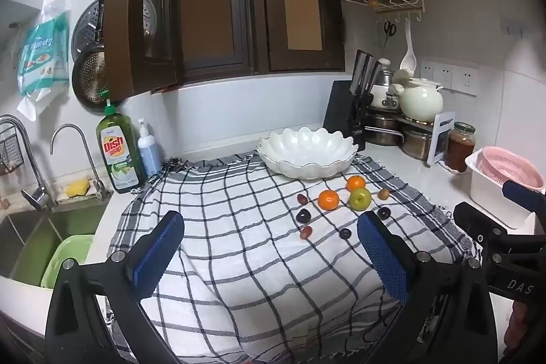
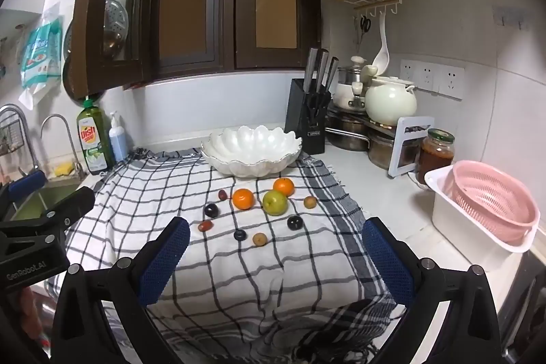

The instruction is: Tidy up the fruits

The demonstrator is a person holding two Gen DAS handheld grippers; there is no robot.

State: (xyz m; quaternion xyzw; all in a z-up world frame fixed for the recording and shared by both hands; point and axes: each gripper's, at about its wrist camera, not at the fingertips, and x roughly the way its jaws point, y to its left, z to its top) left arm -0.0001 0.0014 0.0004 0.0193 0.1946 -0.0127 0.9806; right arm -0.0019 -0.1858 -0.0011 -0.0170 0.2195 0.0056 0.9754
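Observation:
A white scalloped bowl (image 1: 307,156) (image 2: 252,152) stands empty at the back of a checked cloth (image 1: 239,261) (image 2: 239,278). In front of it lie two oranges (image 1: 328,199) (image 2: 243,198), a green apple (image 1: 359,199) (image 2: 275,202), several dark plums (image 1: 303,215) (image 2: 295,222) and small brown fruits (image 2: 259,239). My left gripper (image 1: 269,248) is open and empty above the cloth, short of the fruit. My right gripper (image 2: 276,248) is open and empty, also short of the fruit.
A sink (image 1: 30,237) with taps, a dish soap bottle (image 1: 117,156) and a pump bottle lie left. A knife block (image 2: 307,118), pots, a white teapot, a jar (image 2: 436,156) and a pink colander in a white tub (image 2: 488,210) stand right.

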